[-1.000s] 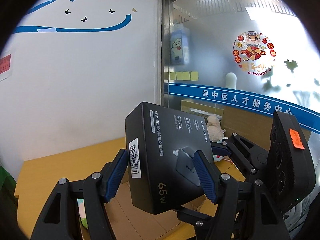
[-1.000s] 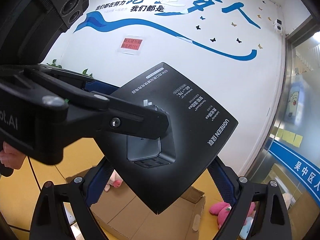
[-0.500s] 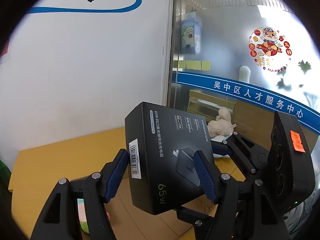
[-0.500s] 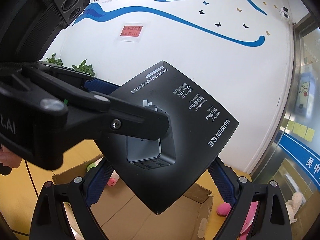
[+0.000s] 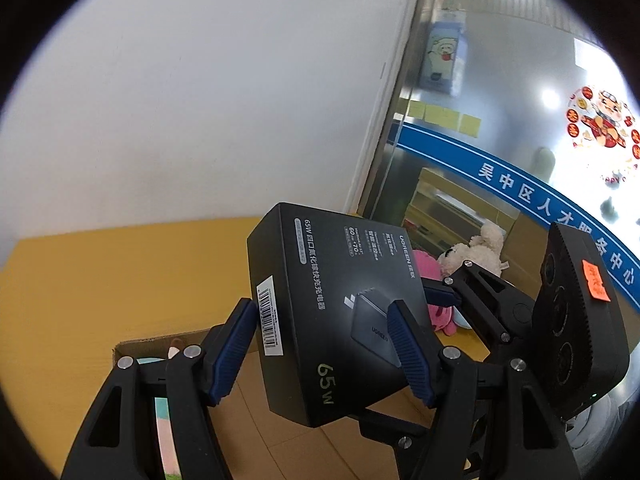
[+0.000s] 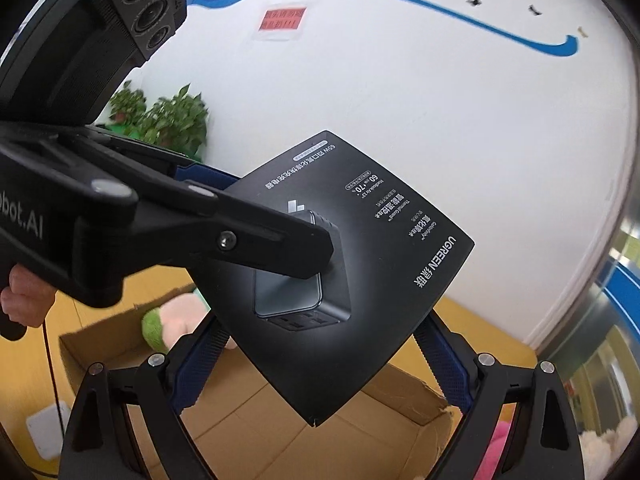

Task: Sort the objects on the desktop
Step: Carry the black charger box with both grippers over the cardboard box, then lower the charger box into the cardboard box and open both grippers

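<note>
1. Both cameras have tilted downward since the earlier frames, so more of the cardboard box (image 6: 400, 412) and yellow table (image 5: 100, 280) now fills the lower frame; the grip looks unchanged.
2. Black UGREEN 65W charger box (image 5: 340, 320) sits at centre frame, held tilted in the air above the open cardboard box.
3. Left gripper (image 5: 324, 344) pinches the charger box across its faces.
4. Right gripper (image 6: 320, 364) clamps its edges.
5. Pink plush toy (image 5: 436, 312) and white plush toy (image 5: 476, 252) lie at centre right.
</note>
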`<state>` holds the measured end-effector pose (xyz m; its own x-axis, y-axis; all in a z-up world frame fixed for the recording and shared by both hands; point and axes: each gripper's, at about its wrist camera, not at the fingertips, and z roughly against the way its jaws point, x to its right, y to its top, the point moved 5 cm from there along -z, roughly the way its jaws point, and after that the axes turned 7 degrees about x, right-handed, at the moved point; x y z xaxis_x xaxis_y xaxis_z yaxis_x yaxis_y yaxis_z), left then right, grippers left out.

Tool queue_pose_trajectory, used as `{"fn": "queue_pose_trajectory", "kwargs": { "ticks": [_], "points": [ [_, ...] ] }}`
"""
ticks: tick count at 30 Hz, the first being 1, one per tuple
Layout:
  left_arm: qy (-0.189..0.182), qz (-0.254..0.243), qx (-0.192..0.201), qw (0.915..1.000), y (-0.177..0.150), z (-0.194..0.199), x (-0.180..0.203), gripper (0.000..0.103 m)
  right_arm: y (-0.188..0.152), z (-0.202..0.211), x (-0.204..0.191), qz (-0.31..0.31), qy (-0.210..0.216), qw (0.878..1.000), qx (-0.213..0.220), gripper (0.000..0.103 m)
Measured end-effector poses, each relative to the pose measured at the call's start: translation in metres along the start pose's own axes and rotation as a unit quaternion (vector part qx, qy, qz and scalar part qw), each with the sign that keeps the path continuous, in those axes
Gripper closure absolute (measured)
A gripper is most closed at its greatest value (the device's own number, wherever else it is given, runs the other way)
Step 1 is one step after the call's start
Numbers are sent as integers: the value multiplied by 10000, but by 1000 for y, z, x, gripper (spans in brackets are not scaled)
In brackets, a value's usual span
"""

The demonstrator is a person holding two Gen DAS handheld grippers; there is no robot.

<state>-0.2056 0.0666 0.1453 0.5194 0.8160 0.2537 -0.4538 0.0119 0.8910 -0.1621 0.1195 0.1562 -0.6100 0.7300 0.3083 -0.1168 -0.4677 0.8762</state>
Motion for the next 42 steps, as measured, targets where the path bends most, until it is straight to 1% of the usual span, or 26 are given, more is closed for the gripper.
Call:
{"fn": "queue_pose_trajectory", "kwargs": {
  "ticks": [2, 3, 4, 8, 9, 12, 15, 17, 21, 25, 27, 28, 29, 30, 32, 33, 35, 37, 39, 40, 42],
  "points": [
    [-60, 227, -120, 9997, -8, -20, -18, 36, -9, -23, 5, 22, 189, 9997, -181, 10],
    [-64, 435, -208, 9988, -13, -32, -30, 36, -15, -36, 8, 20, 292, 9991, -301, 11],
    [-45, 642, -311, 9974, -20, -45, -41, 36, -21, -47, 10, 22, 373, 9985, -395, 11],
    [126, 1013, -746, 9920, -48, -84, -69, 36, -53, -97, 15, -116, 755, 9930, -905, 11],
    [165, 1103, -878, 9899, -56, -93, -75, 36, -66, -111, 16, -160, 881, 9902, -1069, 11],
    [285, 1424, -1310, 9807, -81, -119, -93, 36, -95, -138, 15, -313, 1172, 9824, -1420, 11],
    [451, 1557, -1575, 9741, -98, -133, -103, 36, -121, -159, 13, -503, 1385, 9740, -1720, 13],
    [567, 1584, -1767, 9698, -107, -142, -107, 36, -134, -170, 11, -608, 1476, 9688, -1894, 14],
    [916, 1273, -2135, 9643, -115, -157, -105, 36, -156, -188, 9, -799, 1614, 9589, -2190, 16],
    [1234, 1311, -2434, 9531, -120, -168, -108, 36, -172, -196, 8, -1031, 1730, 9517, -2317, 18],
    [1357, 1250, -2564, 9488, -124, -171, -112, 36, -179, -200, 8, -1038, 1731, 9494, -2405, 22],
    [1451, 1208, -2691, 9444, -127, -173, -114, 37, -181, -202, 8, -1050, 1749, 9480, -2444, 23],
    [1518, 1152, -2740, 9427, -129, -175, -116, 37, -182, -200, 5, -1084, 1787, 9464, -2463, 24],
    [1511, 1149, -2697, 9441, -126, -176, -118, 37, -183, -199, 4, -1121, 1812, 9460, -2444, 24],
    [1495, 1244, -2597, 9459, -121, -172, -121, 39, -181, -197, 7, -1152, 1720, 9483, -2404, 24],
    [1488, 1249, -2509, 9483, -117, -167, -121, 39, -181, -195, 9, -1191, 1693, 9487, -2390, 24],
    [1603, 1021, -2251, 9556, -102, -150, -116, 39, -179, -185, 11, -1085, 1567, 9511, -2428, 24],
    [1644, 731, -1827, 9666, -79, -122, -104, 39, -165, -164, 13, -936, 1459, 9578, -2295, 22],
    [1555, 595, -1447, 9754, -59, -91, -90, 39, -149, -134, 18, -885, 1290, 9650, -2104, 13],
    [1514, 510, -1237, 9794, -49, -71, -80, 39, -141, -119, 18, -806, 1172, 9696, -1990, 11],
    [1426, 335, -869, 9854, -34, -33, -63, 37, -121, -79, 12, -583, 991, 9803, -1609, 2]
  ]
}}
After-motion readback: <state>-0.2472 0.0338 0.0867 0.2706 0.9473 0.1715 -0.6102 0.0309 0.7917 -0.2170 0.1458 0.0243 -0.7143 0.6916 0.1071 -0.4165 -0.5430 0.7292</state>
